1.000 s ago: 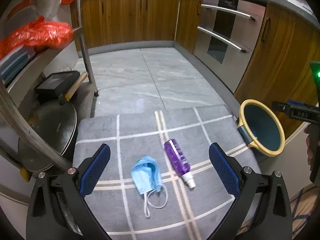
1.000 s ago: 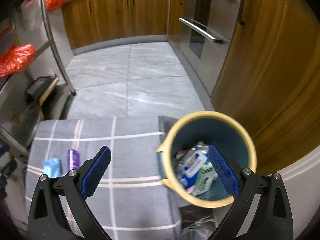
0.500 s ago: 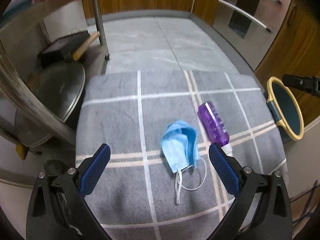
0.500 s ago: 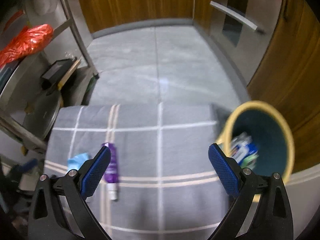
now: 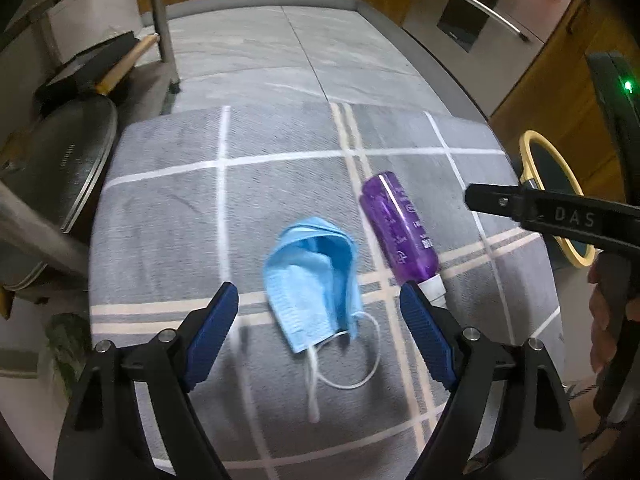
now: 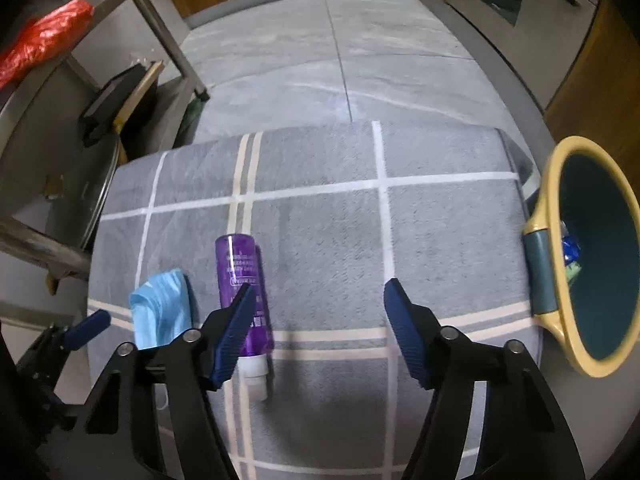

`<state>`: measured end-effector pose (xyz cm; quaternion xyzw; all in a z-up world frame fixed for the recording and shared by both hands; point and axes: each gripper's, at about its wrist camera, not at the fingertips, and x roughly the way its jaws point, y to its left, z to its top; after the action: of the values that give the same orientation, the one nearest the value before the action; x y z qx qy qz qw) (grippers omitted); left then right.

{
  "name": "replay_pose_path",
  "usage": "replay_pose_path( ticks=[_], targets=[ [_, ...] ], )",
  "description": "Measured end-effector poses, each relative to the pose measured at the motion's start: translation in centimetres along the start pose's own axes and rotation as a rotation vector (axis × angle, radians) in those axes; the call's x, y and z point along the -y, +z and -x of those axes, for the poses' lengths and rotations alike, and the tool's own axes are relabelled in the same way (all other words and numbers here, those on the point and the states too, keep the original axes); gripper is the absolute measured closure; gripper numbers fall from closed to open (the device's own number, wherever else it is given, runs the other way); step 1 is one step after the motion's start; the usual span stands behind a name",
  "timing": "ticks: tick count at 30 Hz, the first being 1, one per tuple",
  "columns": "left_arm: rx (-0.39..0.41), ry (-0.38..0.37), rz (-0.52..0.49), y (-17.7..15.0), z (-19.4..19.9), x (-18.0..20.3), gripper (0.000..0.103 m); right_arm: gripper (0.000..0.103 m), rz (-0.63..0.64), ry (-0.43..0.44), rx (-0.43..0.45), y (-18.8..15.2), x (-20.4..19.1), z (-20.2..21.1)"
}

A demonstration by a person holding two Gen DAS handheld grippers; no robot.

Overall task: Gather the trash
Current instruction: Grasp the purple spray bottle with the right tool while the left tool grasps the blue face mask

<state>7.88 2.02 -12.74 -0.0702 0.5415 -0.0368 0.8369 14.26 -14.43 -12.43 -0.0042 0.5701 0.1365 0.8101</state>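
Note:
A crumpled blue face mask [image 5: 312,276] with white ear loops lies on the grey checked cloth [image 5: 168,184]. My left gripper [image 5: 318,296] hangs just above it. Its jaws are closing with the mask between them, and the pads are clear of it. A purple bottle [image 5: 400,232] with a white cap lies to the right of the mask. My right gripper [image 6: 320,292] hovers over the cloth with its jaws closing on nothing. The bottle [image 6: 236,264] lies at its left finger, partly hidden behind it. A yellow-rimmed teal bin [image 6: 556,184] holding some trash stands off the cloth's right edge.
A metal rack [image 5: 160,20] at the left holds a round dark lid [image 5: 52,168], a black box [image 5: 92,68] and an orange bag [image 6: 44,40]. Grey floor tiles [image 5: 280,52], wooden cabinets and steel oven drawers [image 5: 480,8] lie beyond. A hand [image 5: 604,312] shows at the right edge.
Both grippers came down toward the cloth. The right one swung left from above the bin to beside the purple bottle. Both pairs of jaws have narrowed.

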Motion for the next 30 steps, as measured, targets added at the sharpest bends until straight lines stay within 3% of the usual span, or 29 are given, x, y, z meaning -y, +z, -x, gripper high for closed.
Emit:
replay_pose_path(
  ticks=[1, 4, 6, 8, 15, 23, 30],
  targets=[
    [-0.005, 0.002, -0.004, 0.0, -0.2, 0.1, 0.022, 0.036, 0.002, 0.011, -0.001, 0.0, -0.3, -0.2],
    [-0.041, 0.015, -0.022, 0.1, -1.6, 0.5, 0.041, 0.036, 0.017, 0.044, -0.006, 0.3, -0.8, -0.7],
    [-0.066, 0.014, -0.026, 0.1, -2.3, 0.5, 0.072, 0.037, 0.036, 0.054, -0.018, 0.4, -1.3, -1.2],
    [-0.071, -0.004, -0.032, 0.3, -2.4, 0.2, 0.094, 0.038, 0.045, 0.066, -0.029, 0.5, -1.6, -1.6],
    [0.000, 0.070, -0.032, 1.0, -0.9, -0.8, 0.097, 0.044, 0.103, 0.071, -0.059, 0.6, -3.2, -3.3],
    [0.000, 0.062, -0.030, 1.0, -0.8, -1.3, 0.097, 0.047, 0.160, 0.096, -0.071, 0.2, -4.7, -4.7],
    [-0.026, 0.061, -0.008, 0.7, -1.6, -2.5, 0.097, 0.068, 0.191, 0.069, -0.103, -0.2, -5.2, -6.0]
  ],
)
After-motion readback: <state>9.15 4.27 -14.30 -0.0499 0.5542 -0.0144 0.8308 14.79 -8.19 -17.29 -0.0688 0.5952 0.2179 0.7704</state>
